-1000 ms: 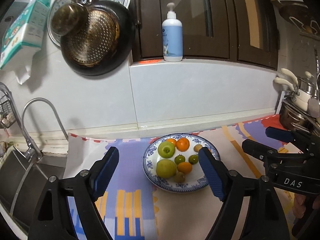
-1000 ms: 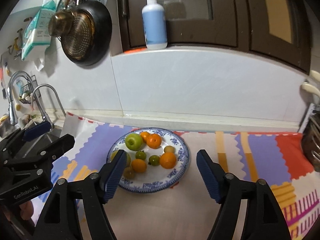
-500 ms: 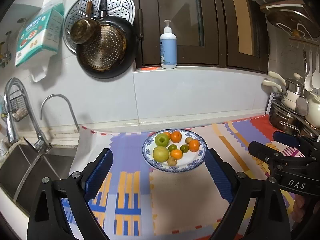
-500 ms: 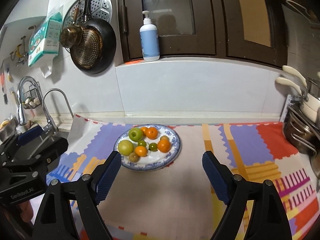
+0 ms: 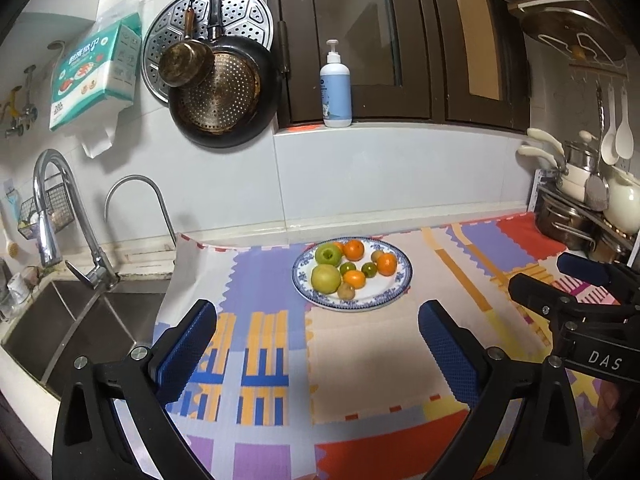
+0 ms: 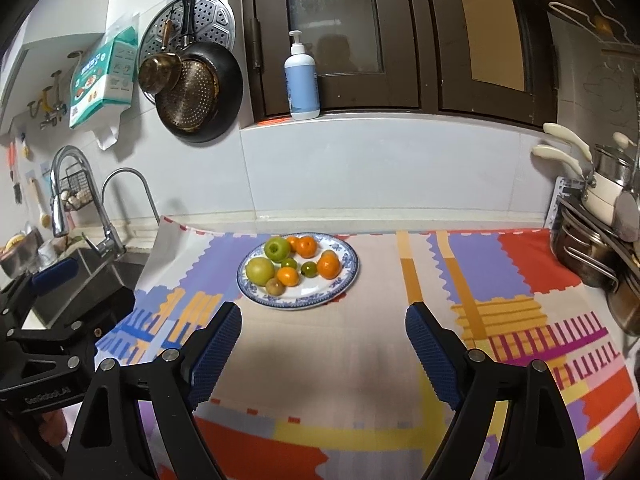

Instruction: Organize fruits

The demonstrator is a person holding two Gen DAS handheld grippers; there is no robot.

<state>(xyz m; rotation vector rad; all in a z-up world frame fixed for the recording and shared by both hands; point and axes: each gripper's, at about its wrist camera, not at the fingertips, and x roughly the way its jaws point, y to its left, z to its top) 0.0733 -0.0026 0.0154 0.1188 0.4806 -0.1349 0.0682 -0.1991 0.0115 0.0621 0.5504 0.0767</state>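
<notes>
A plate [image 5: 402, 286] sits on a mat [image 5: 360, 344] covering the surface, near the back wall. Fruits [image 5: 348, 270] lie grouped on the plate's left and middle. The sink [image 5: 76, 332] lies left of the mat, with faucets [image 5: 52, 216] behind it. Pans [image 5: 224, 92] hang on the wall above. A pump bottle [image 5: 335, 86] stands on the ledge behind the plate. Pots [image 5: 576, 216] stack at the right edge.
</notes>
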